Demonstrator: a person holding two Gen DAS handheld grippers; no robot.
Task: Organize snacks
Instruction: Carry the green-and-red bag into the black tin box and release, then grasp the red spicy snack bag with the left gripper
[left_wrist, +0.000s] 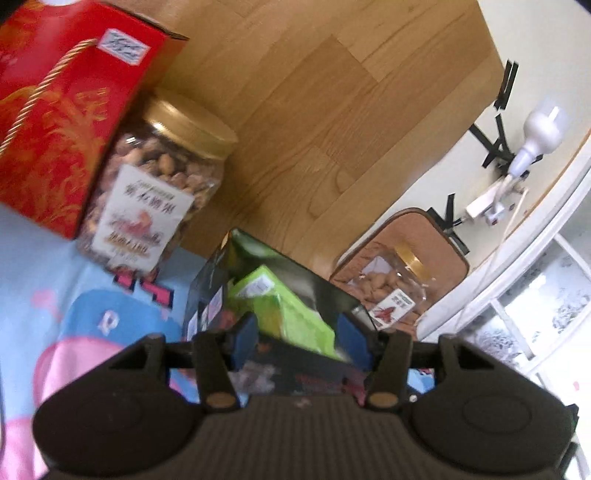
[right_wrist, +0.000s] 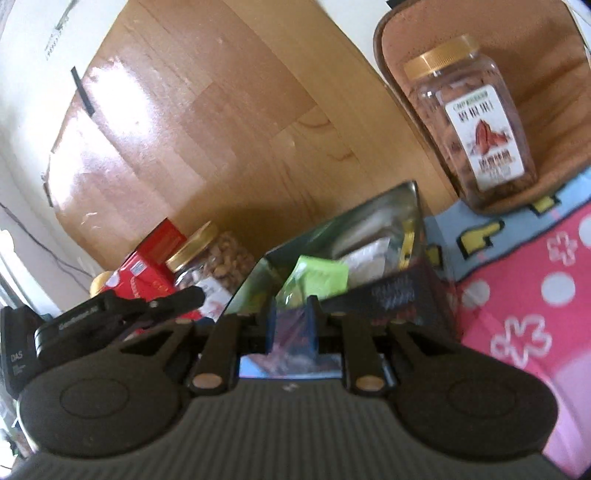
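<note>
1. Black open-topped cardboard snack box (left_wrist: 280, 295), green packet (left_wrist: 291, 314) inside, on cartoon-print cloth.
2. Left tool (left_wrist: 301, 338) apart, straddling box wall; right tool (right_wrist: 291, 325) clamped on box rim.
3. Risk: one-sided hold, box tipping, packets spilling towards clear gold-lidded nut jar (left_wrist: 155, 192).

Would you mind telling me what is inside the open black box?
Inside the black box I can see a green packet and, behind it, a whitish wrapped pack. Whatever lies beneath them is covered, so the bottom of the box cannot be seen.
</note>
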